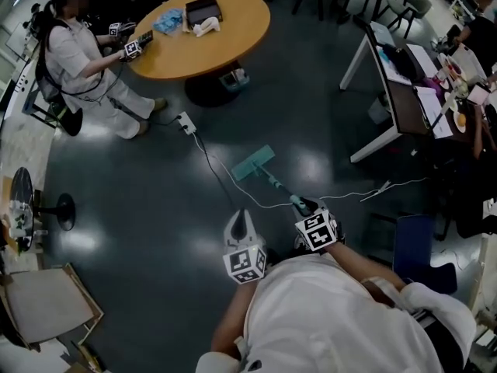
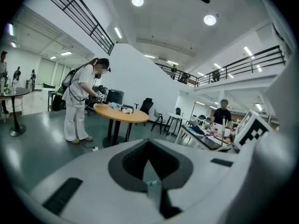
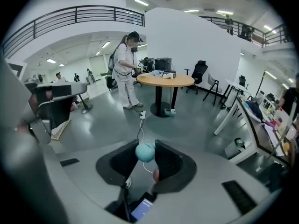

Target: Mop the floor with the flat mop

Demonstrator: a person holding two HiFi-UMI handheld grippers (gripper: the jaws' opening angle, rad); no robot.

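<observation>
The flat mop's teal head [image 1: 253,162] lies flat on the dark, glossy floor [image 1: 155,208], about 12 o'clock from the two grippers. Its handle [image 1: 278,186] slants back toward 5 o'clock and up into the right gripper [image 1: 304,206]. In the right gripper view, that gripper [image 3: 145,154] has its black ribbed pads closed on the handle's rounded teal end [image 3: 145,151], one pad on each side.

The left gripper [image 1: 241,216] hangs just beside the right one, at its 9 o'clock, apart from the handle. Its jaws are pressed together to a point with nothing between them [image 2: 149,146]. Each gripper's cube carries black-and-white square code markers [image 1: 245,263]; none of the print can be read as letters.

A white cable [image 1: 225,185] runs across the floor from a power strip [image 1: 185,122] at 11 o'clock and passes close by the mop head. Farther off at 11 o'clock stands a round wooden table [image 1: 233,37], with a person in white [image 1: 74,49] at its 9 o'clock edge. A white desk [image 1: 388,92] stands at 2 o'clock.
</observation>
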